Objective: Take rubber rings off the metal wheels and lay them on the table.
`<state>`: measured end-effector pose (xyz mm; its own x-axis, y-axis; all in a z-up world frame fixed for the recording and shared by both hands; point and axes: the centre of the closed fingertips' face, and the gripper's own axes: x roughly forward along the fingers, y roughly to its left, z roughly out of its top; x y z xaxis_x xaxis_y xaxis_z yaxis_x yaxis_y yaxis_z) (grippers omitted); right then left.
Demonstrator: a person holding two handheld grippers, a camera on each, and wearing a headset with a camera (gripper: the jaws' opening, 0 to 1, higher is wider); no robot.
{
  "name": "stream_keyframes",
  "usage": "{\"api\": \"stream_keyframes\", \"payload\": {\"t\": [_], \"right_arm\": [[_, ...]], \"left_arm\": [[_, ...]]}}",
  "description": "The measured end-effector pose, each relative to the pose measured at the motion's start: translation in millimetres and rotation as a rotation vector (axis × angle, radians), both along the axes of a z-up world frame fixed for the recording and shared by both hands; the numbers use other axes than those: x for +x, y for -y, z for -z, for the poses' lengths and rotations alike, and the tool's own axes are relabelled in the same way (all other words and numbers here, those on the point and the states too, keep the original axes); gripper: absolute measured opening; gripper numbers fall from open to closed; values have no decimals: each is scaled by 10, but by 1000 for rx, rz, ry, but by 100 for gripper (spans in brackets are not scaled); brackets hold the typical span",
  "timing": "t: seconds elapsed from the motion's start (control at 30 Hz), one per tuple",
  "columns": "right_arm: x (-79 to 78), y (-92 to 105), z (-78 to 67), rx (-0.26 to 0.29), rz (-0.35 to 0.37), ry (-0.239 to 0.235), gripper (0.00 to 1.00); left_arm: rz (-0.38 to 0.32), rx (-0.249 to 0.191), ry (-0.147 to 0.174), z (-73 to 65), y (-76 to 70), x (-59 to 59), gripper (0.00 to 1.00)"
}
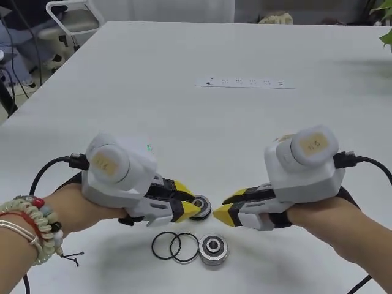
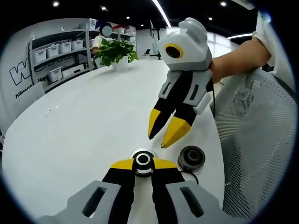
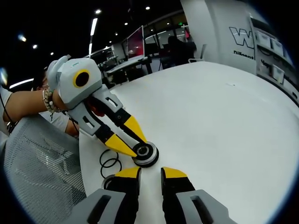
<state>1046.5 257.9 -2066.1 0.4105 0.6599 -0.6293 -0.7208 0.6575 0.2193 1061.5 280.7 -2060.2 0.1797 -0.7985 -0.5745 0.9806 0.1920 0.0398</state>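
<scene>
Clamping a wheel (image 1: 202, 207) from two sides, the left gripper (image 1: 191, 202) holds it low at the near edge of the surface (image 1: 202, 122). Whether the wheel rests there or hangs just above, I cannot tell. The right gripper (image 1: 228, 205) points at it from the other side, with its yellow-tipped fingers apart, holding nothing and just short of the wheel.

Nearer the person lie two rings (image 1: 175, 246), overlapping each other. A second wheel (image 1: 213, 250) lies flat just beside them.

The wheels are small, thick discs of bright metal with a round hub. They look dense for their size, stiff and smooth, so one could slip or spin in a loose hold. A dark band runs round the held wheel's rim in the right gripper view. It is probably a ring still seated, though I cannot be sure.

The rings are thin black loops. They are likely soft, stretchy, very light and a little tacky, and sit tight on the rim. I judge the best hold is at the exposed part of the rim, away from the left fingers. One right fingertip would hook under the band, then pinch and roll it sideways off the edge. A pull straight out would only stretch it and might tug the wheel free.

The surface is plain, matt white and flat, so a dropped ring should lie still.
</scene>
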Motion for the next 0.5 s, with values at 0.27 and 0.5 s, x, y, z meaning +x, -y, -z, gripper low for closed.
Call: {"api": "stream_keyframes", "payload": {"t": [0.27,0.5], "right_arm": [[-26,-38,72,-43,-50,44,16],[-28,-72,115,-78,-98,94,19]], "left_arm": [[1,-7,-7,-2,32,-19,8],[26,-12,-4,2,92,-67,8]]}}
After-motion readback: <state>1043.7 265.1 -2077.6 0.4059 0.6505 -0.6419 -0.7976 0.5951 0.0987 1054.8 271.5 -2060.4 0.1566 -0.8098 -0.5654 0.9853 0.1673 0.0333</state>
